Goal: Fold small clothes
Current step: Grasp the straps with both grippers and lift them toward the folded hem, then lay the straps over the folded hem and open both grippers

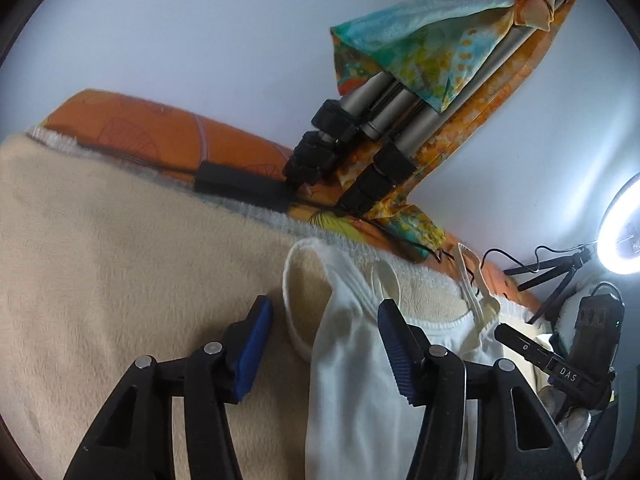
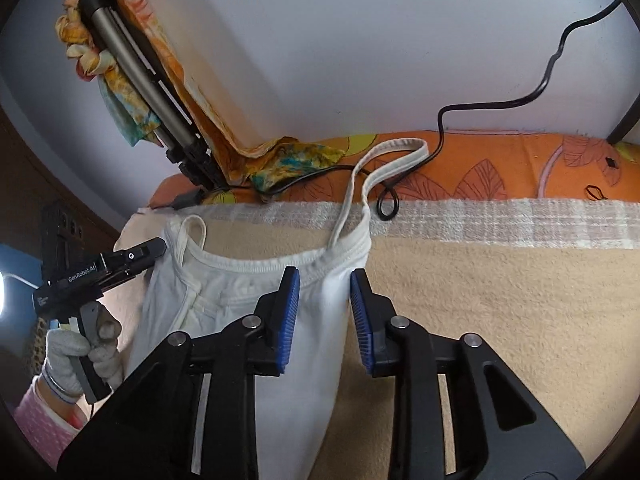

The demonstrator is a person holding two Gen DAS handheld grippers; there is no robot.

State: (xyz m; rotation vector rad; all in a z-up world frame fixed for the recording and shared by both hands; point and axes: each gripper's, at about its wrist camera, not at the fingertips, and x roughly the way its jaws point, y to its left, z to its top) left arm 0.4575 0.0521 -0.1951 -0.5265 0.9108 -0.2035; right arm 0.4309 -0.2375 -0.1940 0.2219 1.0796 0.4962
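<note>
White ribbed top lies on fuzzy blanket.

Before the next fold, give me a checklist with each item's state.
1. White camisole lies flat on the beige blanket: ok.
2. Left gripper open over its side edge: ok.
3. Right gripper open astride the other side edge, pads not pressing: ok.
4. Long strap tucked in: not ok, it trails onto the orange cushion beside the black cable.
5. Hem lies straight: cannot tell, hidden.
</note>
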